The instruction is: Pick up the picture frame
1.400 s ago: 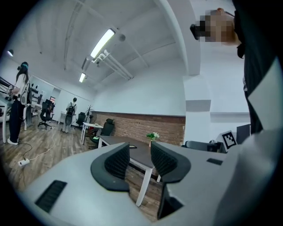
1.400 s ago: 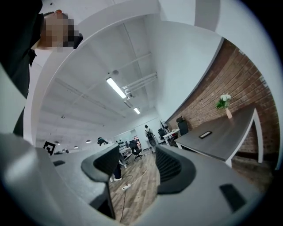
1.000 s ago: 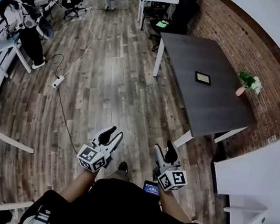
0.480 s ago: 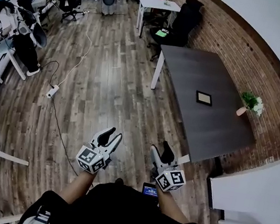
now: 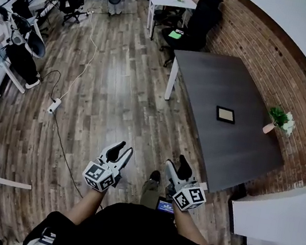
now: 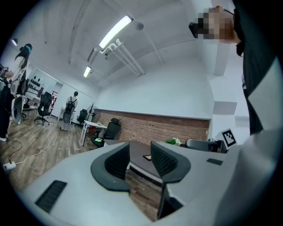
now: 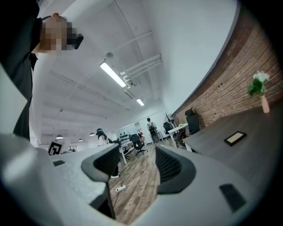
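A small dark picture frame with a pale insert lies flat near the middle of the long dark table. It also shows far off as the frame between the left jaws and the frame on the right. My left gripper and right gripper hang open and empty over the wooden floor, well short of the table's near end. Nothing sits between either pair of jaws.
A pink vase with green flowers stands at the table's right edge by the brick wall. Black office chairs and a white desk lie beyond the table. A power strip and cable trail across the floor at left.
The view has shifted forward toward the table; the picture frame sits lower and nearer in the head view. Both grippers stay open in about the same place.
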Tool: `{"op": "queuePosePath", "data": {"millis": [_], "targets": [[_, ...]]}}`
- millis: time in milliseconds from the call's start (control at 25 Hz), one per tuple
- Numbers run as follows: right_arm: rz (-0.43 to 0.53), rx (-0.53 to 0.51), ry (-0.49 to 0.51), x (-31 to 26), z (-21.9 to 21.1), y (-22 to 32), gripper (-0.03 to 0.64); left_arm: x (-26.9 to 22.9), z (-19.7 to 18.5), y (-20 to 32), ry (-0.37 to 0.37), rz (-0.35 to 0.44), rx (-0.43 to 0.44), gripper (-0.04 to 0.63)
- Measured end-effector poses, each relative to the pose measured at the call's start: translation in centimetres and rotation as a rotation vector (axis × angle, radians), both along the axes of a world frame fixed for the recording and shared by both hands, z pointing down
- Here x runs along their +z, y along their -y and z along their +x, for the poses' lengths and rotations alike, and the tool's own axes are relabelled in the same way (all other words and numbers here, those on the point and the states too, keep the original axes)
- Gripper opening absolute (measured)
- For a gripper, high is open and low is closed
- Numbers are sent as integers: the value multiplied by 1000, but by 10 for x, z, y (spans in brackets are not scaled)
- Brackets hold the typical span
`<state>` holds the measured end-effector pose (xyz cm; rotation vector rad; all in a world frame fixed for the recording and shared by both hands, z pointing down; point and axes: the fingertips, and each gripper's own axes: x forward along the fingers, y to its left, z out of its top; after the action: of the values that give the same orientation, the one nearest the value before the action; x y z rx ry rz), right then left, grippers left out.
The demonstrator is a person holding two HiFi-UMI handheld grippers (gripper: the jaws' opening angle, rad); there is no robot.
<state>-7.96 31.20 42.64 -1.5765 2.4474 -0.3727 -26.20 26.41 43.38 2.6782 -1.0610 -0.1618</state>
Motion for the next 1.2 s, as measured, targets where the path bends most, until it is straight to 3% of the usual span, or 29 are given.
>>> {"op": "queuePosePath", "data": {"millis": [560, 840, 1200], "targets": [[39, -115, -14, -14, 85, 210, 261, -22, 80, 194, 28, 12, -122, 138], [41, -142, -1, -10, 124, 273, 260, -27, 107, 258, 33, 17, -169, 138], [23, -134, -15, -2, 136, 332, 261, -17, 110, 315, 39, 16, -207, 138]]}}
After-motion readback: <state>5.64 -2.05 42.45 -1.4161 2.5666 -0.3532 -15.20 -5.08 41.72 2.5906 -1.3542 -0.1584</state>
